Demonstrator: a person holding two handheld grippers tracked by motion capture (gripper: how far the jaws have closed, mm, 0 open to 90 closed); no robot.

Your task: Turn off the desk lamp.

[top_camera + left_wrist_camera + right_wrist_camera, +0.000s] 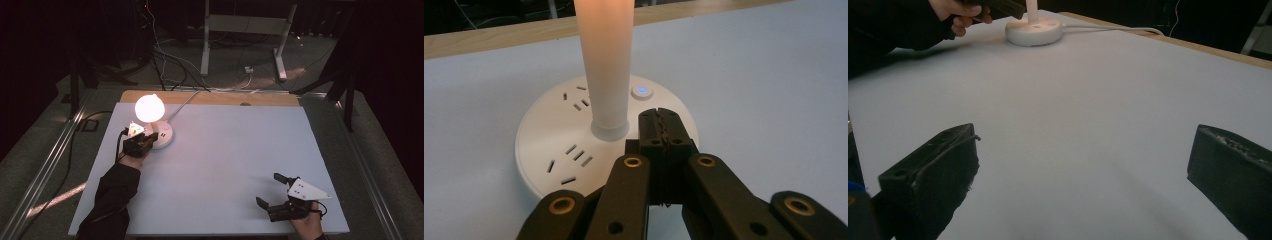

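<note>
Lamp [150, 108] lit, standing near the far left corner of the worktop [225, 160], its round white base [554, 145] carrying socket slots and a small button [642, 92] that glows blue. Cord [185, 102] runs off the far edge.

Left gripper [151, 140] sits at the base's near side, jaws pressed fully together with nothing between them. In the left gripper view the closed tips rest over the base top, just beside the stem [606, 65] and a little short of the button. Likely reason for the shut jaws: a single blunt point suits pressing a switch better than two spread fingers. Whether the tips actually touch the base I cannot tell.

Right gripper [270, 192] lies near the worktop's near right corner, well apart from the lamp, jaws spread wide and empty. In the right gripper view bare worktop lies between them. Probably parked there to stay out of the way, since the switch needs one hand only.

Judgement: the work in hand is the lamp switch. With the bulb glowing, the switch appears to be on.
</note>
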